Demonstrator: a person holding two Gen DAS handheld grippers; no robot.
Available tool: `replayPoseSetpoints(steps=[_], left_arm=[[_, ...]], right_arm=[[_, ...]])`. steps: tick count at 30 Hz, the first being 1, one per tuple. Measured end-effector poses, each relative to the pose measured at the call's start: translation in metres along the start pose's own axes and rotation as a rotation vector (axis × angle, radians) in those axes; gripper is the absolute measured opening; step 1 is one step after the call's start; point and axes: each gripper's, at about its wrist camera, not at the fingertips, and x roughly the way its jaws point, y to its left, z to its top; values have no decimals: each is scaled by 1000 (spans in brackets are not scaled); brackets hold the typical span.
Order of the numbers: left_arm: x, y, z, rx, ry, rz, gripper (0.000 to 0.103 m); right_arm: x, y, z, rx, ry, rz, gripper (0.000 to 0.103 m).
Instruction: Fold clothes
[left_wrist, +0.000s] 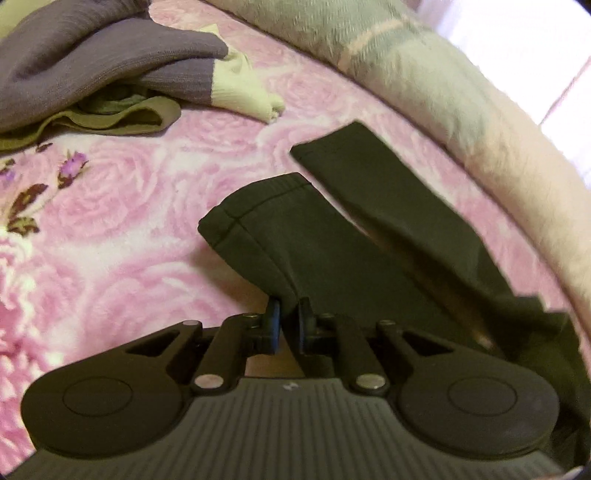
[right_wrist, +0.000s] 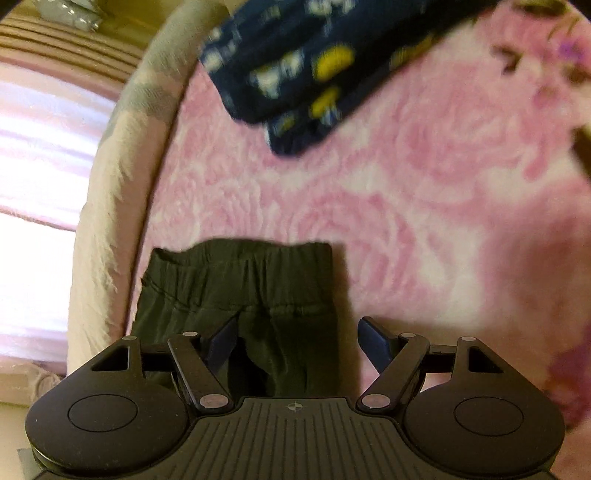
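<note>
I can read no words, labels, brand names or numbers anywhere in either wrist view.

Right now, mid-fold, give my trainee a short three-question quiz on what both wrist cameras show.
1. True or false: the left gripper is shut on a leg of the dark trousers.
2. Multiple choice: in the right wrist view, the right gripper is
A. shut on the waistband
B. open, with the dark trousers below it
C. holding the navy patterned garment
3. Fill in: the trousers lie on a ____ flowered blanket.

Key
1. True: its pads pinch the fabric at the edge of the nearer leg.
2. B: the jaws stand apart above the trousers, near the waistband, pressing nothing.
3. Pink.
</note>
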Motion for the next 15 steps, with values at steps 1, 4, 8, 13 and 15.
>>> replayPoseSetpoints(steps=[1,4,8,13,15], left_arm=[[-2,1,1,7,5,-1,7],[-21,4,7,46,-15,-22,7],[-66,25,19,60,-73,-24,7],[-121,76,12,76,-95,38,7],[-119,94,-2,95,-49,79,8]], right_arm=[[-1,3,-1,-17,-3,-5,29],[-9,14,-4,-69,-15,-15,11],[-66,22,-11,-97,-22,94,10],[-133,16,-41,-149,39,103,10],[-147,4,-59,-166,61,59,10]])
